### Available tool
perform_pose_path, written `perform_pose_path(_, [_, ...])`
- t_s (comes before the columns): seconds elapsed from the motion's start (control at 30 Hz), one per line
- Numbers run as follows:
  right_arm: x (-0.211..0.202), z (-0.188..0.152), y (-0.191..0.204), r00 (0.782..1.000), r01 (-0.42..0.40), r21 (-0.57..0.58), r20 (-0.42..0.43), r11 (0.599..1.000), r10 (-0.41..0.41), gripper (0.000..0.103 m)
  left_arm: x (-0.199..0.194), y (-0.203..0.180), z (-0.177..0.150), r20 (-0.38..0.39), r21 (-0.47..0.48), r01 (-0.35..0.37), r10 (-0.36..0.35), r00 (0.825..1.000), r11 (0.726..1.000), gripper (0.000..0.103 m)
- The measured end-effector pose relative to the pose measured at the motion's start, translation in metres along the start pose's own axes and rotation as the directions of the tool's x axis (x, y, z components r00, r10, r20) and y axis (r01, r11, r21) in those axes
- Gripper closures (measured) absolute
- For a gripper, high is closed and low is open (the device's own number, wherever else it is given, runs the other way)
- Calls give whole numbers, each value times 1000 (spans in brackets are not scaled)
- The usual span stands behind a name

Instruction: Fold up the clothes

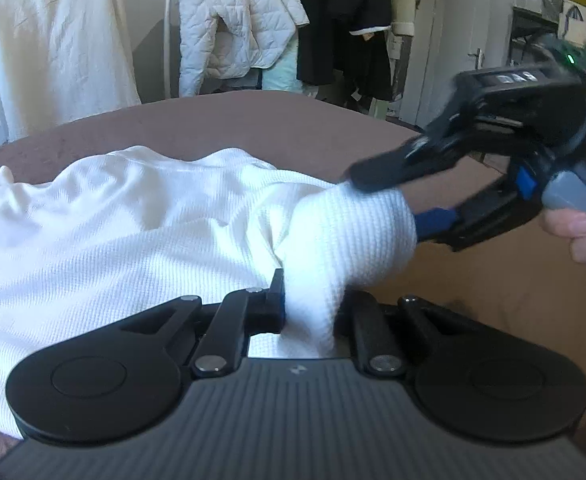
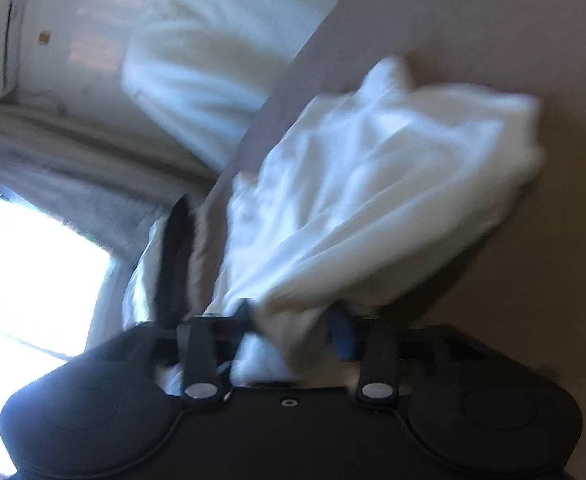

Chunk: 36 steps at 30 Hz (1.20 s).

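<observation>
A white waffle-knit garment [image 1: 105, 224] lies bunched on the brown bed [image 1: 253, 124]. My left gripper [image 1: 311, 312] is shut on a fold of it close to the camera. My right gripper [image 1: 389, 200] comes in from the right, held by a hand, and is shut on the same bunched end of cloth. In the right wrist view the garment [image 2: 373, 184] stretches away from my right gripper [image 2: 293, 328], which pinches its near end. That view is tilted and blurred.
Jackets and dark clothes [image 1: 253, 28] hang on a rack behind the bed. A white sheet [image 1: 41, 48] hangs at the back left. A door and shelf with boxes [image 1: 533, 20] stand at the right. A bright window [image 2: 33, 272] shows in the right wrist view.
</observation>
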State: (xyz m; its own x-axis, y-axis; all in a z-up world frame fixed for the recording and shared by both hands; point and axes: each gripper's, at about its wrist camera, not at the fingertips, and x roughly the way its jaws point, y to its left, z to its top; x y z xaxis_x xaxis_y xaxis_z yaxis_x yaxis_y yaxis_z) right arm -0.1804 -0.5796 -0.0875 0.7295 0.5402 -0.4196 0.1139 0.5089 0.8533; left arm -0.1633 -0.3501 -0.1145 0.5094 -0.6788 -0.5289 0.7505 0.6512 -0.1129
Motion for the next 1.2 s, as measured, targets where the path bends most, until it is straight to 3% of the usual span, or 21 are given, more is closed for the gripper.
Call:
perform_pose_path(0.13, [-12,4,-28,999,4,103,39,995,-8,26,-5,7,4,14,-30,3,-3,1000,1000,91])
perform_pose_path(0.3, [7,15,-60,988,83,212,111,974,-109,18,-9,15,12,30,-44,5,-4,1000,999,91])
perform_pose_path(0.37, [18,23,-63,973,125,174,171,977,-155,42,-10,18,16,30,-17,-7,8,1000,1000,91])
perform_pose_path(0.43, [28,32,-54,966,114,139,217,984,-142,88,-15,23,21,35,-28,-10,11,999,1000,91])
perform_pose_path(0.5, [39,42,-35,963,87,98,246,991,-109,88,-23,29,26,45,-48,-12,14,999,999,91])
perform_pose_path(0.6, [59,63,25,968,60,-33,246,998,-50,88,-39,37,38,75,-63,-36,41,996,997,91])
perform_pose_path(0.73, [87,90,105,972,22,-207,234,978,28,89,-65,60,51,115,-118,-100,114,987,988,91])
perform_pose_path(0.8, [100,104,144,973,2,-291,223,957,66,90,-73,78,58,81,-179,-189,206,975,966,91])
perform_pose_path(0.9, [160,106,195,993,43,-433,114,900,7,90,-83,126,52,44,-350,-190,218,975,917,91])
perform_pose_path(0.97, [208,102,216,996,86,-487,50,869,-71,90,-87,159,43,17,-459,-188,221,975,868,90])
perform_pose_path(1.1, [290,75,237,979,178,-610,31,772,-201,90,-87,218,5,-40,-597,-245,277,960,764,86])
perform_pose_path(1.17, [314,65,239,973,195,-649,36,736,-227,90,-84,245,-11,-88,-663,-282,302,949,694,86])
perform_pose_path(1.2, [315,64,239,972,202,-649,42,733,-230,90,-83,253,-15,-102,-681,-290,305,947,672,86])
